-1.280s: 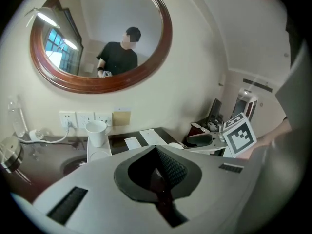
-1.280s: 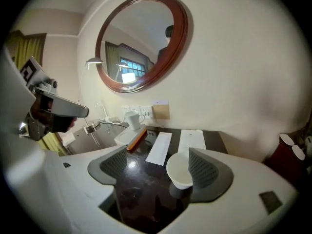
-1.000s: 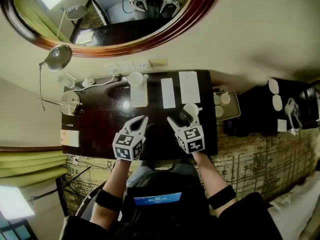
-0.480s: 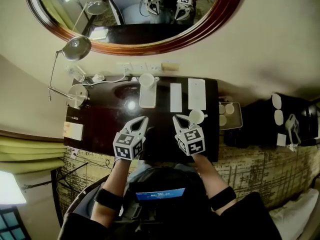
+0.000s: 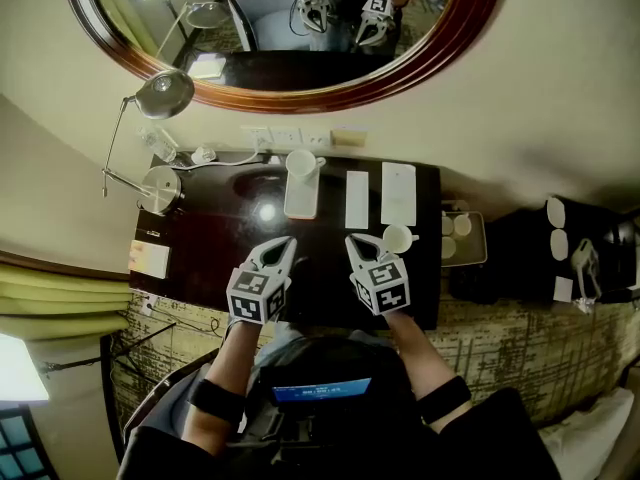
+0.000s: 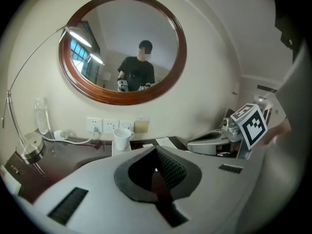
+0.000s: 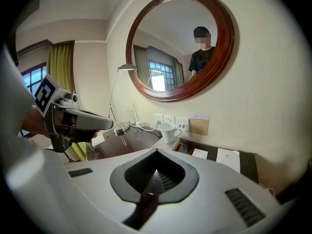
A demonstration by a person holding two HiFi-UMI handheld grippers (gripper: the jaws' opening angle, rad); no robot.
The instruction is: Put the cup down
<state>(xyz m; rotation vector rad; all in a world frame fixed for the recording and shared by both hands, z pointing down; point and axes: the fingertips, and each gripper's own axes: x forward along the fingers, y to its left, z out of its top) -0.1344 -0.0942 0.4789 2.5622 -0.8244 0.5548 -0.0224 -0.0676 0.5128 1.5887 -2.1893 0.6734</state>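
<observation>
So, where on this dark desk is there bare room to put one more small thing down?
The widest bare patch lies between the lamp base, the notepad, the white pad and the left gripper. The back right is crowded: a narrow card, a wider card and a cup.

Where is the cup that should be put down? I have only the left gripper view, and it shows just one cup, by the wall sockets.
Observer: The head view shows a second cup standing upright on the dark table, close beside the right gripper, on its right.
Operator: Is that gripper holding it?
Observer: No. The right gripper view shows its jaws together with nothing between them.
</observation>
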